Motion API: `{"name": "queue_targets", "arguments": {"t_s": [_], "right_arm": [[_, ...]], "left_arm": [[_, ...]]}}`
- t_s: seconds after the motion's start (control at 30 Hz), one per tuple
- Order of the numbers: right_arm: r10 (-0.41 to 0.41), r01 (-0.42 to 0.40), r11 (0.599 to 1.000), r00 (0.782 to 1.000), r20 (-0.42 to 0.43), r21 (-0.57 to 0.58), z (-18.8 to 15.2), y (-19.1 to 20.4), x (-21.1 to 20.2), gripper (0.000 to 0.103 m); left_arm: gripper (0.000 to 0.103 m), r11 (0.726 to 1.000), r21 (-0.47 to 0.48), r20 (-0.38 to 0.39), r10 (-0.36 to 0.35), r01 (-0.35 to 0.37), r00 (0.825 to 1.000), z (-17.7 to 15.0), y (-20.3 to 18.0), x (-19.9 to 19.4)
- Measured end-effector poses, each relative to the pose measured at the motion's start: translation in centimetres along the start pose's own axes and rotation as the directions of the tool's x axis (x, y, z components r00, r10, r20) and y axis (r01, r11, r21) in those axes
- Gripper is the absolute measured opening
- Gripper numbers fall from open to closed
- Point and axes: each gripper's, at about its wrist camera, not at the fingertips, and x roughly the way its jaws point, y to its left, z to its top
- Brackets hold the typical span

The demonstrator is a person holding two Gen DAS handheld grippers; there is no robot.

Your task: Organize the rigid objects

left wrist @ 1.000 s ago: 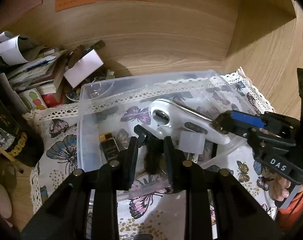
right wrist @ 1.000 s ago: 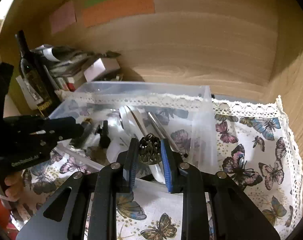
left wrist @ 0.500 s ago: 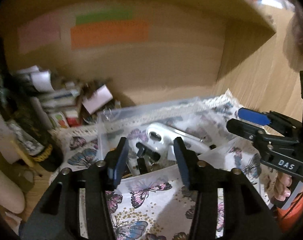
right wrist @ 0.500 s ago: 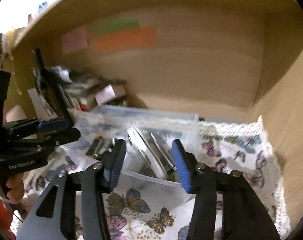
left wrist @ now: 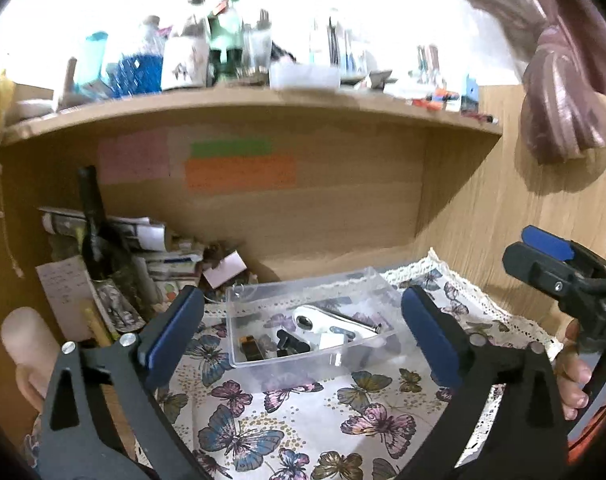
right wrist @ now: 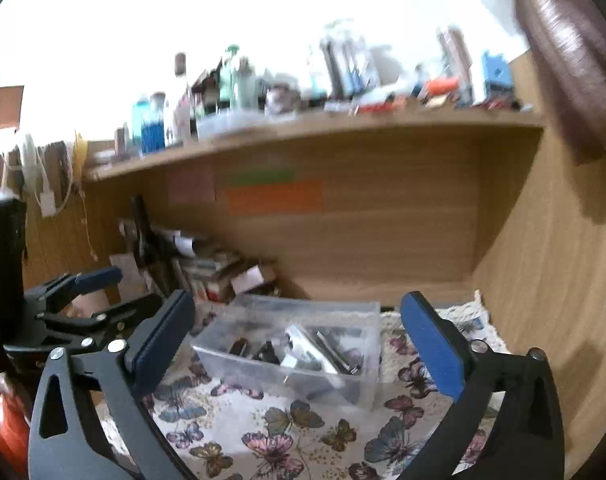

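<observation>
Clear plastic bin sits on the butterfly cloth, ahead of and below both grippers, apart from each. Left gripper: jaws spread wide, empty. Right gripper: jaws spread wide, empty. Neither is plainly nearer. The white tool lies in the bin, long axis running left-near to right-far. Left view shows the bin contents sharply, including a small black piece; right view is blurred but shows the bin's right wall.

Shelf-top bottles (and box contents) blurred beyond telling.
</observation>
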Motion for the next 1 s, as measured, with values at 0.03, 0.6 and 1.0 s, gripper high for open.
{"name": "queue_targets", "arguments": {"t_s": [0.03, 0.6, 1.0], "right_arm": [[0.003, -0.003, 1.000, 1.000, 0.007, 0.001, 0.0, 0.1, -0.5, 0.103], [-0.007, 0.007, 1.000, 1.000, 0.012, 0.015, -0.9, 0.2, -2.4, 0.103], [-0.007, 0.007, 1.000, 1.000, 0.011, 0.012, -0.9, 0.4, -2.4, 0.103]], "left_arm": [[0.102, 1.000, -0.002, 0.011, 0.000, 0.000, 1.000, 0.0, -0.1, -0.5], [0.103, 1.000, -0.027, 0.042, -0.015, 0.016, 0.999, -0.5, -0.7, -2.8], [0.103, 0.999, -0.029, 0.041, -0.011, 0.012, 0.999, -0.7, -0.6, -2.7]]}}
